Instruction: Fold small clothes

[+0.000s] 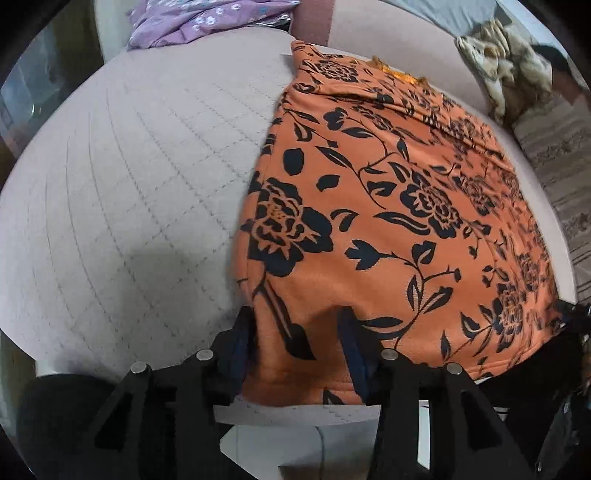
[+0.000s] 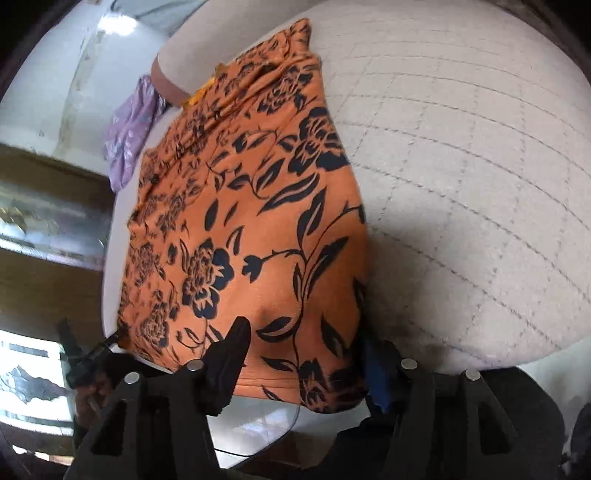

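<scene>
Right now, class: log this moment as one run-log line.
scene: orange floral garment flat on quilted surface | left gripper: open, straddling near hem | right gripper: open, straddling hem

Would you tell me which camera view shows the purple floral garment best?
The left wrist view: the purple floral garment lies crumpled at the top, its white flowers distinct. The right wrist view shows only a blurred purple bundle beyond the orange floral cloth.
</scene>
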Available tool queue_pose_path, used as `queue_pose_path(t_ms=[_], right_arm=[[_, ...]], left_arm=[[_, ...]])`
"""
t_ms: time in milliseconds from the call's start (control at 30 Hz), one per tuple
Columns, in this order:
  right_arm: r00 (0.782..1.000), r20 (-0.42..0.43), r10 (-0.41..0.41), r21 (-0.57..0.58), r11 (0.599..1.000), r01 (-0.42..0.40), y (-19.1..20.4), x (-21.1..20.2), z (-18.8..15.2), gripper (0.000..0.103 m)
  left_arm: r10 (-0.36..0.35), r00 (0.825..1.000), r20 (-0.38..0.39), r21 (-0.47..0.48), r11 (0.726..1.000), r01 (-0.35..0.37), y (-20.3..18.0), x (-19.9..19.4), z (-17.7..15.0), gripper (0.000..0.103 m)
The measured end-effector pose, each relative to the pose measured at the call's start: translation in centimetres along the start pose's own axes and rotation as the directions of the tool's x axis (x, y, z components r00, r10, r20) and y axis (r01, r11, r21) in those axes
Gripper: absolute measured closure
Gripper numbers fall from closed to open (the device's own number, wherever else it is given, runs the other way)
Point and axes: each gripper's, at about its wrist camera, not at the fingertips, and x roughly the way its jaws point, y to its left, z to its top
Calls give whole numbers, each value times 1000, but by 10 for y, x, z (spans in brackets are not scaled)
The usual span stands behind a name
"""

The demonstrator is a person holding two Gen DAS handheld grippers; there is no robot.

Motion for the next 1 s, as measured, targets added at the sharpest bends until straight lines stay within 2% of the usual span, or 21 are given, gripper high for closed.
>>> queue_pose_path(t_ms=[33,67,133,200,267,300,333,400,433,533,600,700,733,767,800,833,867,900,933,967,1000], right_arm=[[1000,-6,-11,-5,1000,11,1,2,2,61],[1000,-5,-21,-1,1000,21,1,1,4,94],[999,11,41,37,998,-41,-4,-7,10,94],[995,44,90,38,995,-92,2,-19,15,94],[992,65,110,30,993,-112,7,-25,21,94],[993,53,104,32,994,-105,5,-21,22,94],[995,26,93,45,995,-94,0,-11,22,94],[995,-29,97,104,990,-94,-15,8,19,94],[993,-24,115,107,988,-111,-15,7,20,94],[985,16,173,75,982,-173,-3,-5,39,94],[977,59,206,44,977,-209,8,-15,65,94],[940,198,278,-16,960,-281,30,-39,134,94],[917,271,294,-41,955,-294,39,-49,163,94],[895,335,296,-52,954,-296,43,-58,188,94],[862,412,296,-31,950,-311,43,-61,219,92],[844,455,285,-7,949,-316,41,-59,239,87],[841,470,269,6,951,-308,39,-47,263,80],[857,446,258,17,955,-296,37,-32,279,48],[886,417,203,70,964,-255,31,-9,292,24],[902,411,131,133,970,-202,25,8,292,24],[908,401,120,148,970,-193,22,17,288,24]], left_arm=[[1,1000,8,16,1000,-2,-3,-1,3,99],[-31,999,8,14,999,31,-4,-4,8,97],[-78,996,46,-24,997,79,3,-17,17,97],[-78,995,65,-23,997,80,4,-21,26,97],[-69,998,2,-23,997,69,7,-5,23,97],[-57,997,-42,-24,998,56,10,6,18,97],[-60,997,-42,-26,998,59,12,8,16,97],[-60,998,-30,8,998,60,6,-1,24,97],[-66,998,3,33,997,66,1,-9,33,97],[-114,989,97,81,991,106,-11,-36,73,97],[-153,974,168,106,985,137,-16,-50,113,97],[-177,939,294,86,984,158,-21,-60,194,97],[-180,923,341,59,984,170,-22,-59,223,94],[-158,917,367,48,987,151,-24,-52,243,92],[-123,919,376,44,992,115,-29,-35,268,80],[-66,937,344,27,998,61,-33,-8,292,42],[11,954,298,-2,1000,-11,-36,23,309,20],[44,962,269,-13,999,-42,-35,41,316,8],[66,969,237,-20,998,-63,-32,64,318,8],[88,977,194,-21,996,-85,-29,85,317,8],[100,981,166,-23,995,-97,-26,93,315,8]])
